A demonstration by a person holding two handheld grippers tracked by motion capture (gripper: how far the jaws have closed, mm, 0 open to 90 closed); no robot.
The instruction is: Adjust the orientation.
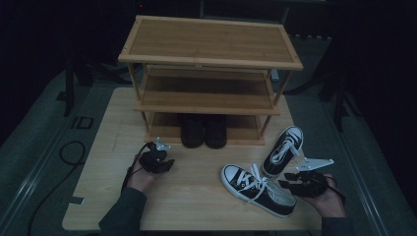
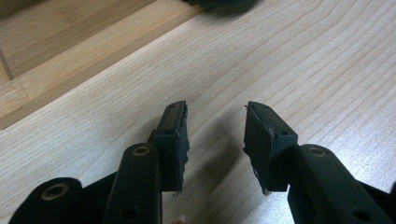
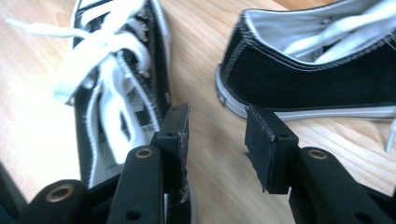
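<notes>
Two black canvas sneakers with white laces lie on the wooden table (image 1: 118, 128) at the right. One sneaker (image 1: 258, 191) (image 3: 116, 70) lies near the front, toe pointing left. The other sneaker (image 1: 283, 150) (image 3: 303, 79) points away, toward the shoe rack (image 1: 211, 42). My right gripper (image 1: 294, 181) (image 3: 217, 119) hovers open at the heel end of the near sneaker, its left jaw beside that shoe's side wall, with bare wood showing between the jaws. My left gripper (image 1: 164, 164) (image 2: 215, 116) is open and holds nothing, low over the table in front of the rack's bottom shelf (image 2: 56, 60).
The bamboo rack has three shelves. A pair of dark shoes (image 1: 204, 130) stands on the bottom one, and the two upper shelves are bare. Cables lie on the floor at the left. Bare tabletop stretches between the two grippers.
</notes>
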